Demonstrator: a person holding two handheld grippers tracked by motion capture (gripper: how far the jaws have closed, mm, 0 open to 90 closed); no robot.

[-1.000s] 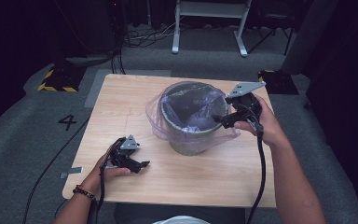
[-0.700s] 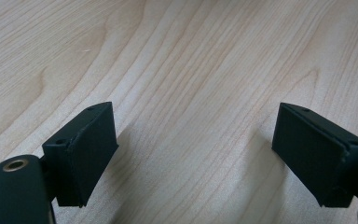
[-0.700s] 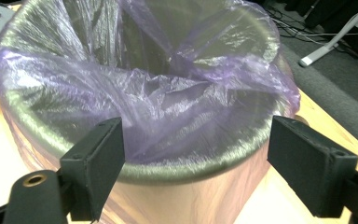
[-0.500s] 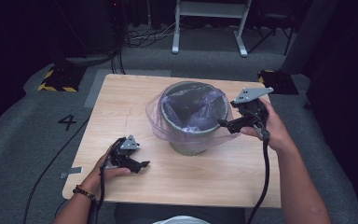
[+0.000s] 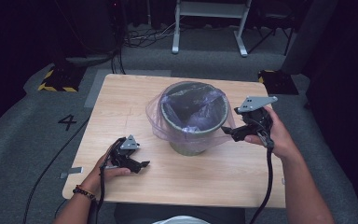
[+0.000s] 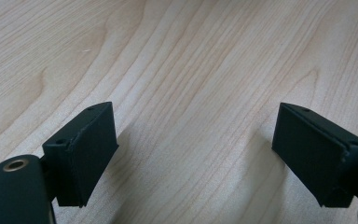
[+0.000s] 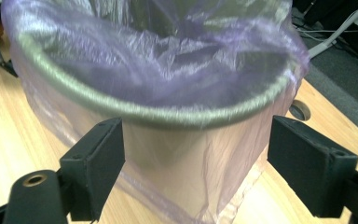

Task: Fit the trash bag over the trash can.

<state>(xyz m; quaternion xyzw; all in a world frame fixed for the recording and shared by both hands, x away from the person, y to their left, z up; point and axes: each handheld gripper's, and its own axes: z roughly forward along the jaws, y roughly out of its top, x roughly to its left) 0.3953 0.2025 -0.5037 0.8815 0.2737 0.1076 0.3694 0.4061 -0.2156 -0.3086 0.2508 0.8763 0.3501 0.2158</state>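
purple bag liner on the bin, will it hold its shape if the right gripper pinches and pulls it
Probably not: the purple bag liner looks thin, see-through and wrinkled, so it should stretch and bunch. It drapes loosely over the bin rim, so a pull may slide it off. The right gripper, open, likely needs a firm pinch.

Light wood table (image 5: 205, 179) on grey floor (image 5: 32, 140). 1 grey bin (image 5: 193, 123) stands on table, near middle. Thin purple bag (image 5: 156, 119) hangs over bin rim, reaching tabletop beside bin.

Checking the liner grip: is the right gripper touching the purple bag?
Apart. The right gripper view shows the right gripper open, its jaws short of the purple bag.
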